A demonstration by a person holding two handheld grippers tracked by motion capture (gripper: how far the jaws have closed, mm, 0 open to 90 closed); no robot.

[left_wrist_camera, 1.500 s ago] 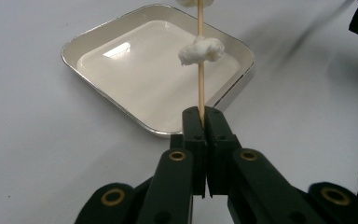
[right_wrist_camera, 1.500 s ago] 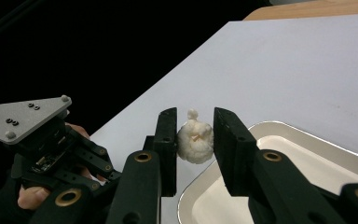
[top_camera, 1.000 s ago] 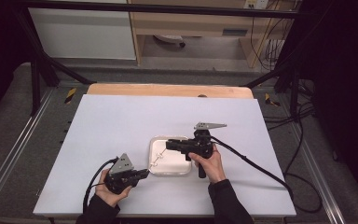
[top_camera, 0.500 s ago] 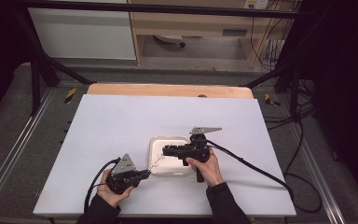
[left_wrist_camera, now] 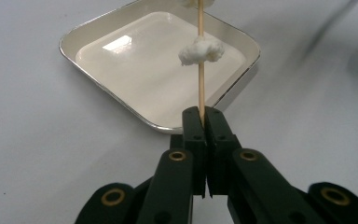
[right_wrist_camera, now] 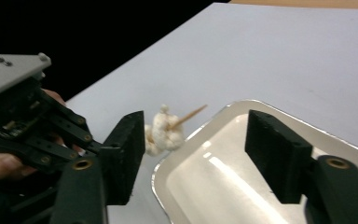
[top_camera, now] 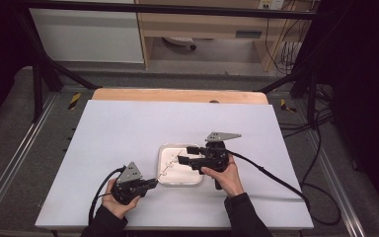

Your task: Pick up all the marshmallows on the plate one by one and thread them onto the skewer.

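A thin wooden skewer [left_wrist_camera: 201, 79] carries white fluffy pieces [left_wrist_camera: 201, 50] and reaches out over a white square tray [left_wrist_camera: 140, 79]. My left gripper [left_wrist_camera: 204, 114] is shut on the skewer's near end, at the tray's front left corner [top_camera: 150, 183]. My right gripper [top_camera: 183, 154] hovers over the tray [top_camera: 190, 177] from the right. In the right gripper view its jaws [right_wrist_camera: 200, 149] stand apart and have just been opening. A white piece [right_wrist_camera: 163, 130] on the skewer tip sits just beyond its left finger [right_wrist_camera: 126, 154], and no pad presses on it.
The tray rests on a white sheet [top_camera: 128, 133] covering the table, with a wooden strip [top_camera: 177, 95] along the far edge. Cables trail from both grippers toward the front and right. Metal frame rails run along both sides.
The right gripper's jaws stand wider apart than before, and it has shifted slightly left over the tray. The left gripper and skewer stayed put.
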